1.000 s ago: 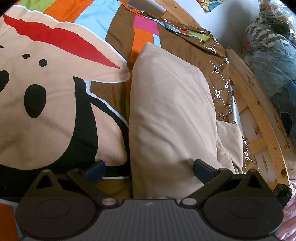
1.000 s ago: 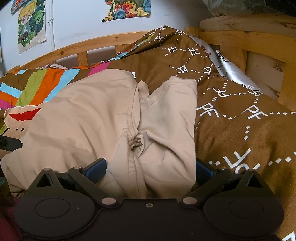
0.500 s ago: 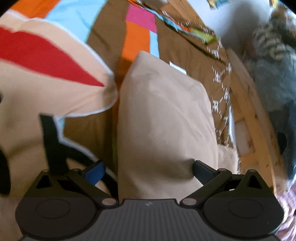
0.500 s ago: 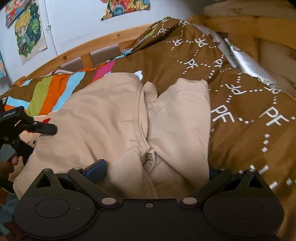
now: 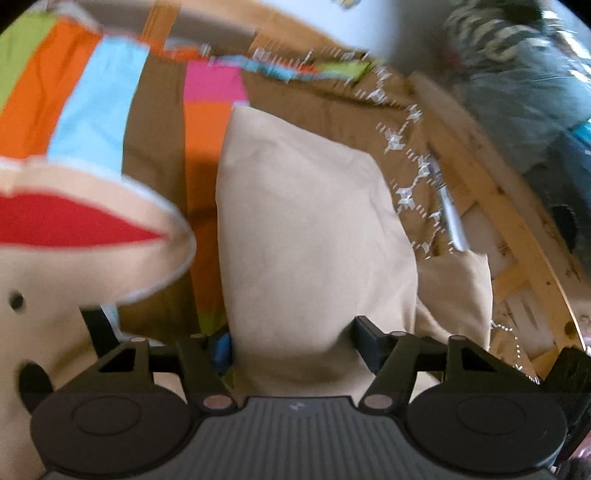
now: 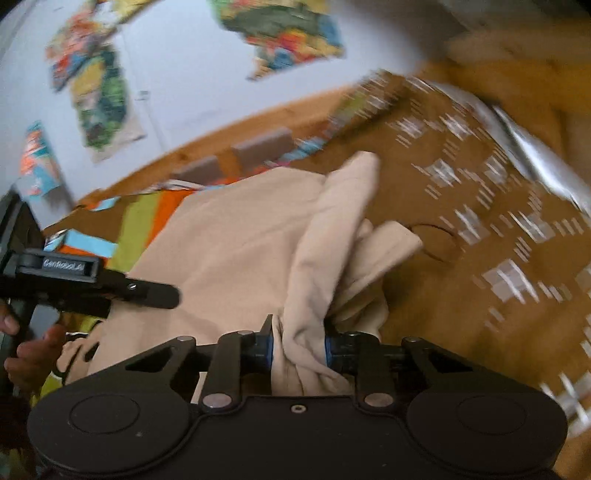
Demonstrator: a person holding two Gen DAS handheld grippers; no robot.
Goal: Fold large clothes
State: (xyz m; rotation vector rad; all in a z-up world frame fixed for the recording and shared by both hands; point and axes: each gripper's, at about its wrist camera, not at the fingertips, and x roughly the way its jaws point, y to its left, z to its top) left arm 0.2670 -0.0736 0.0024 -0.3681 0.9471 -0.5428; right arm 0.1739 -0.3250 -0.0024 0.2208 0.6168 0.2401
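The right gripper (image 6: 297, 349) is clenched on a bunched fold of the beige trousers (image 6: 236, 254); the left gripper (image 5: 291, 341) straddles them, jaws spread, on the patterned duvet (image 5: 155, 122) near the bed's wooden side rail (image 5: 517, 236).

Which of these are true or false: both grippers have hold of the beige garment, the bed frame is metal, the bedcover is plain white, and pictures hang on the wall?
1. The right gripper is shut on the beige garment. True.
2. The left gripper is clamped tight on it too. False: its jaws stand apart, with the cloth bulging between them.
3. The bed frame is metal. False: it is light wood.
4. The bedcover is plain white. False: brown with white marks and coloured stripes.
5. Colourful pictures hang on the wall. True.
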